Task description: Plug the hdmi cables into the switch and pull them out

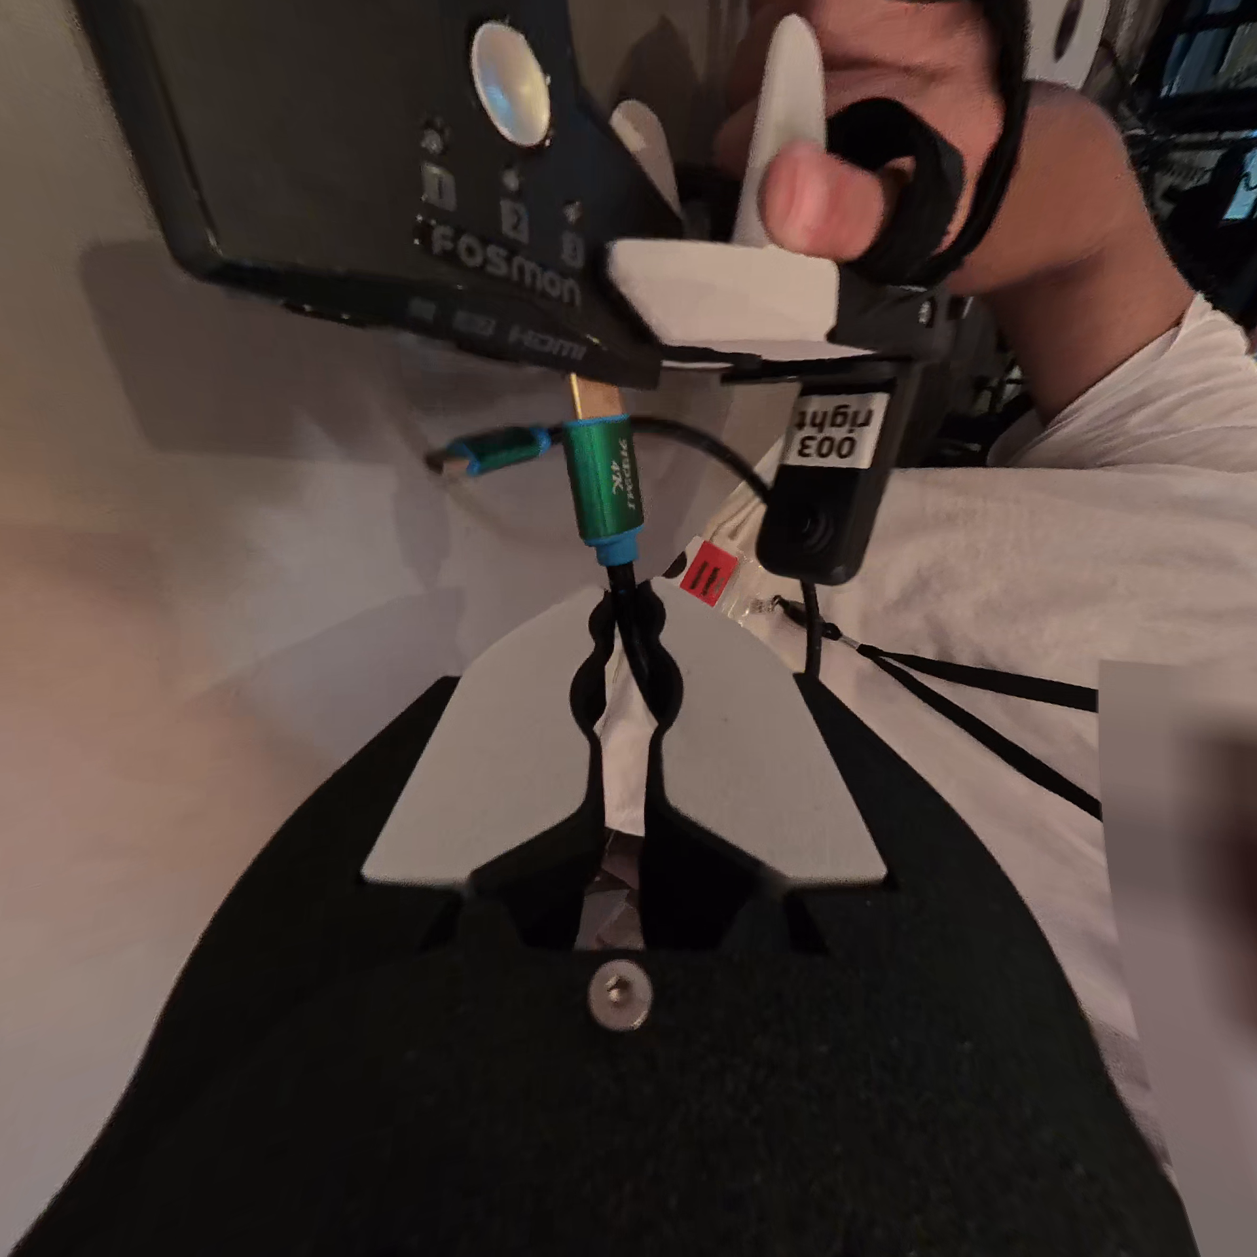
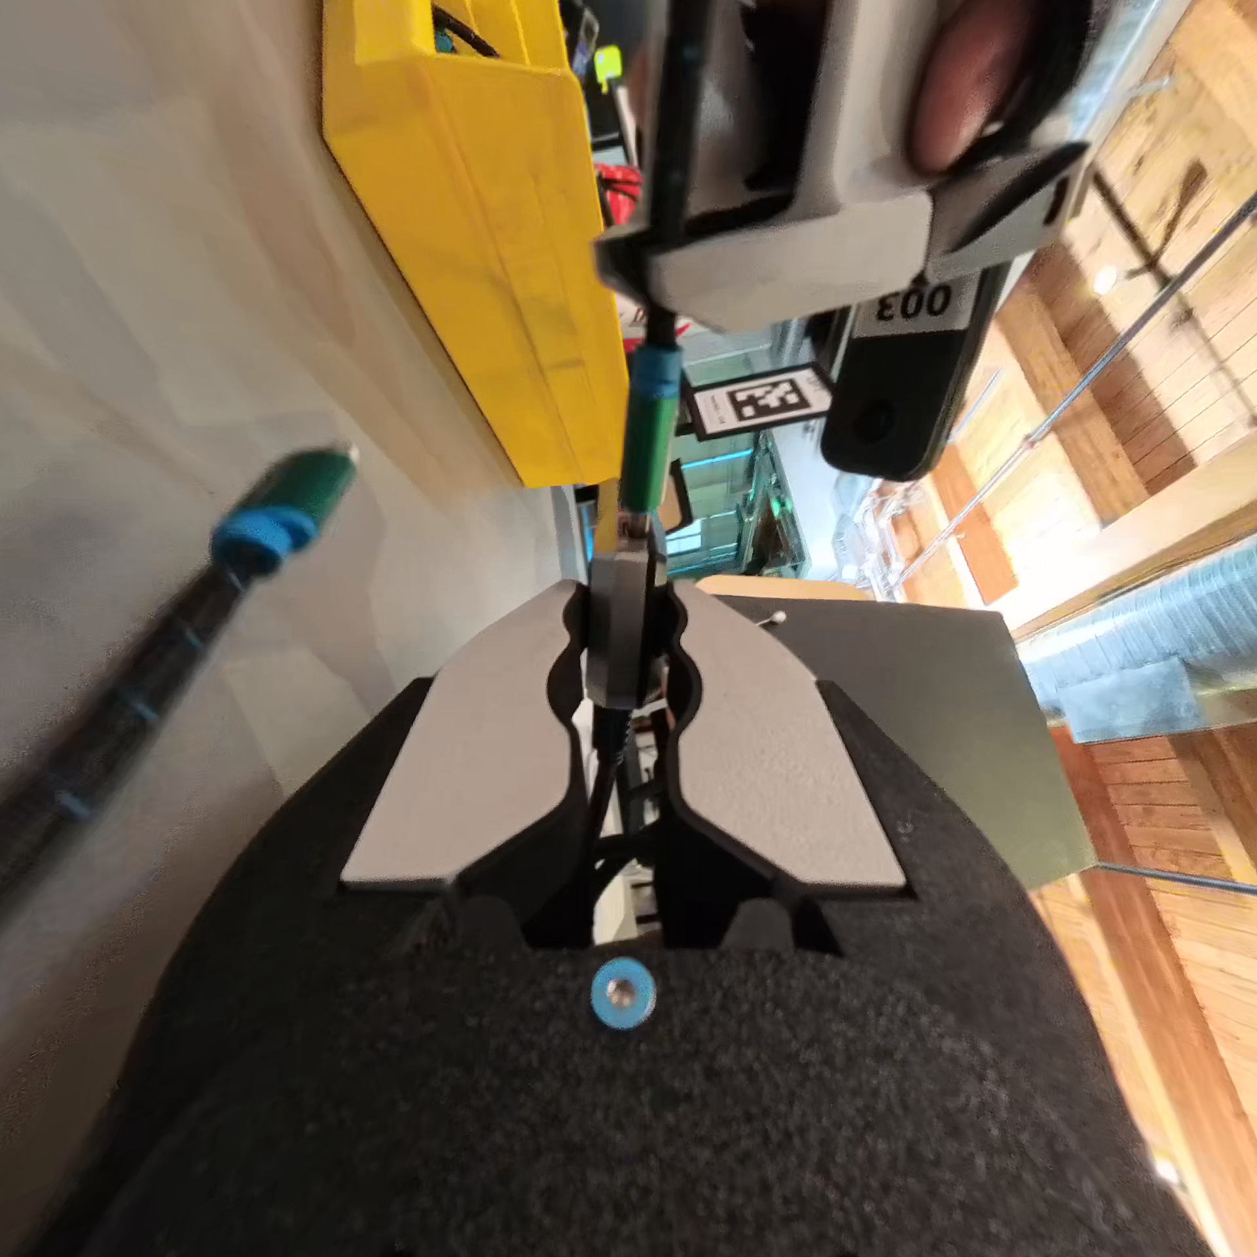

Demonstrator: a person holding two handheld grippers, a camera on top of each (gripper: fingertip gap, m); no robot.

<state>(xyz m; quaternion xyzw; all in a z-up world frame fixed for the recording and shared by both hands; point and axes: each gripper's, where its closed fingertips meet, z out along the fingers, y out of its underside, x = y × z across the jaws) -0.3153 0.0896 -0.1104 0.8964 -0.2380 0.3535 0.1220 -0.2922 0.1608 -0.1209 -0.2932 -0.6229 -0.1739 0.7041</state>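
The black HDMI switch (image 1: 326, 156) is held edge-on in my right gripper (image 2: 622, 598), which is shut on it (image 2: 615, 632). My left gripper (image 1: 622, 612) is shut on the black cable just behind a green HDMI plug (image 1: 602, 483). The plug's gold tip (image 1: 595, 398) meets a port on the switch's edge, and some gold still shows. In the right wrist view this plug (image 2: 646, 449) points down into the switch, and the left gripper (image 2: 680, 272) is above it. A second green plug (image 1: 503, 449) lies loose on the white table, also seen in the right wrist view (image 2: 292, 496).
A yellow bin (image 2: 476, 238) stands on the white table (image 1: 204, 578) beyond the switch. A square marker tag (image 2: 762, 401) is behind it. A clear bag with a red label (image 1: 707, 571) lies near the person's white sleeve (image 1: 1020, 578). Some 7 cm of space lies between my two pairs of fingers.
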